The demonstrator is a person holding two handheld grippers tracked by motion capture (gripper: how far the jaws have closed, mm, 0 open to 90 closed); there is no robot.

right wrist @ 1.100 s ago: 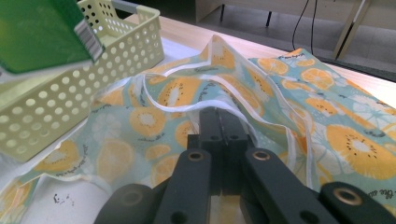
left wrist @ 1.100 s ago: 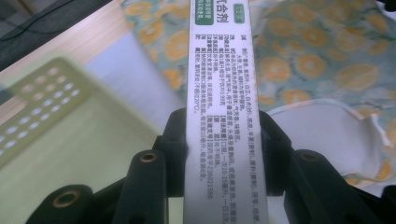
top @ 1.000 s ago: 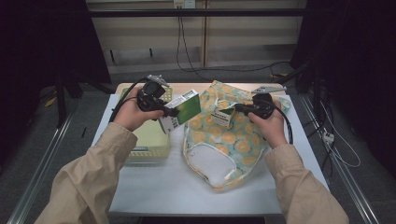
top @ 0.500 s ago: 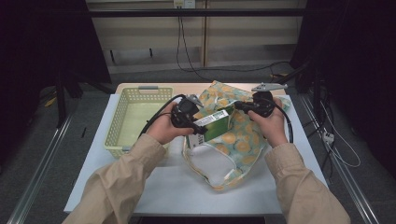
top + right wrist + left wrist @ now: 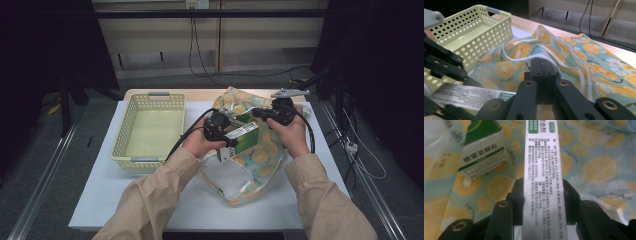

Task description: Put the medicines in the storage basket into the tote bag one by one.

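Your left gripper (image 5: pixel 234 142) is clamped on a green and white box (image 5: pixel 243 138); the two jaws press its narrow sides, as you see in the left gripper view, where the white printed face of the box (image 5: pixel 541 170) runs straight away from the camera between them. In the high view the box hangs over the fruit-print bag (image 5: pixel 260 160), just at the mouth of it, near the middle of the table (image 5: pixel 100 200). Its long axis lies nearly level and goes from the lower left to the upper right of that view, so the far end points toward your right hand (image 5: pixel 290 135) and the back of the table.

Your right gripper (image 5: pixel 257 114) has its jaws together on the white edge of the bag (image 5: pixel 549 60); in the right gripper view the cloth is pinched between the two black jaws and lifted a little, so the bag stays open.

Counting the things: I can see two boxes of the same kind. One is in your left gripper, and a second box (image 5: pixel 484 157) lies tilted on the bag's cloth, to the left of the held one in the left gripper view. There is one bag and one yellow basket (image 5: pixel 150 100), which stands at the left part of the table, well apart from the bag's mouth. I cannot tell if more boxes are hidden under the cloth.
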